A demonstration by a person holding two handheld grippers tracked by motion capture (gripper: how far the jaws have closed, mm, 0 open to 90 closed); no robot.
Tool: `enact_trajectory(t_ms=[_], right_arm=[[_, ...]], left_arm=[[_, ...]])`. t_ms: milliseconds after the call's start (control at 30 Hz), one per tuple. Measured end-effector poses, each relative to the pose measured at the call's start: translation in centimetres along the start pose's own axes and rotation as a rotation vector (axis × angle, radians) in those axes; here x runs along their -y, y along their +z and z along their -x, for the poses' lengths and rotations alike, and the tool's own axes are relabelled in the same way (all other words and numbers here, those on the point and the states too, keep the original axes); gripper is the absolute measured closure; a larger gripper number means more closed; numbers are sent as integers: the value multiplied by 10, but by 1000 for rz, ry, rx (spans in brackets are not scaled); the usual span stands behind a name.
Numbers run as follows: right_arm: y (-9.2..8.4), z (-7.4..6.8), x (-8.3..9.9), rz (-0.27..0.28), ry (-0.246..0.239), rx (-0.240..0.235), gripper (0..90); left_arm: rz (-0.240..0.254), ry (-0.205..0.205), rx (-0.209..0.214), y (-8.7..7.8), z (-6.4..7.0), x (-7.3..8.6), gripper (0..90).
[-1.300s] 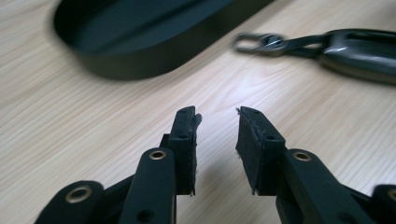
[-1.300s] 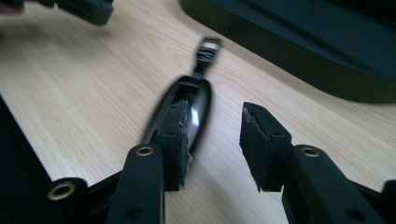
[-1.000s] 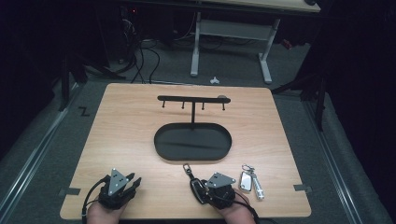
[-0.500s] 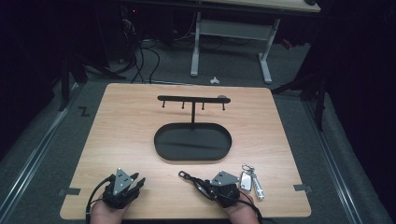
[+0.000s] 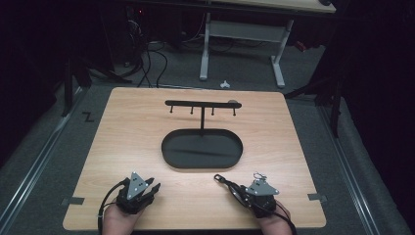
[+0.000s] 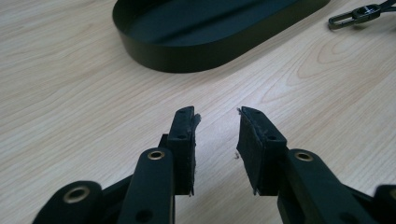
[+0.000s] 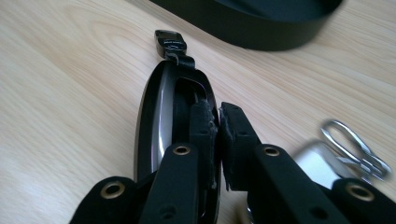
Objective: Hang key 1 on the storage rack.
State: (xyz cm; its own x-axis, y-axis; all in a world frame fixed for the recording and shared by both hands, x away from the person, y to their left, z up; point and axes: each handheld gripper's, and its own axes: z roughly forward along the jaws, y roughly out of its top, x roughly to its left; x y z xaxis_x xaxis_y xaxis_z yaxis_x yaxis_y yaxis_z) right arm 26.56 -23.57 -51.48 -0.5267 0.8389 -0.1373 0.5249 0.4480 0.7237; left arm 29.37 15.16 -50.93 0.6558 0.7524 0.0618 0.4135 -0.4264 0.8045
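My right tool (image 7: 219,116) has just been closing, and I see its pads (image 7: 203,126) pinched together on the rim of a black key fob (image 7: 159,107), so it is clamped on that. The key fob is a long, glossy oval shell with a smooth dark sheen along its edge and a hollow middle; it sits on the left side of the tool in the right gripper view, running out past the fingertips. At its far end a short black strap leads to a small square black clasp (image 7: 170,43) that lies on the desk (image 7: 70,93) just ahead of the tool. To the right of the tool, close beside it, I catch a blurred bunch of silver metal with a bright wire loop (image 7: 350,144); I cannot tell whether it is joined to the fob. From the high view the right tool (image 5: 240,192) shows the fob's strap end (image 5: 219,178) pointing away toward the upper left. My left tool (image 6: 217,126) hangs low over bare wood with its jaws apart and nothing between them. Ahead of it, a little to the right, stands a black oval tray (image 6: 196,56) with a low upright wall, and off at the far right edge I see the fob's clasp again. Beyond the tray, from above, a thin post rises from it to a black bar with small pegs (image 5: 201,104).
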Motion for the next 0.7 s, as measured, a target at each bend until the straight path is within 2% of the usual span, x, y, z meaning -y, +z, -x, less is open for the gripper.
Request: enact_trajectory(t_ms=[67,133,233,400,433,500,700], right_arm=[[-1,3,2,-6,5,12,841],[0,9,6,-16,33,15,839],[1,11,8,-23,39,21,819],[-1,11,9,-13,53,-30,775],[-6,13,8,14,97,-65,774],[-8,14,7,23,106,-71,768],[-16,28,7,59,140,-21,738]], left_arm=[[1,1,2,1,1,-1,668],[1,2,5,2,0,-1,668],[3,-1,6,1,-1,-1,668],[7,-19,1,-1,-5,0,667],[8,-21,0,-1,-5,1,665],[8,-26,1,-1,-7,2,664],[23,-29,2,-3,-6,3,624]])
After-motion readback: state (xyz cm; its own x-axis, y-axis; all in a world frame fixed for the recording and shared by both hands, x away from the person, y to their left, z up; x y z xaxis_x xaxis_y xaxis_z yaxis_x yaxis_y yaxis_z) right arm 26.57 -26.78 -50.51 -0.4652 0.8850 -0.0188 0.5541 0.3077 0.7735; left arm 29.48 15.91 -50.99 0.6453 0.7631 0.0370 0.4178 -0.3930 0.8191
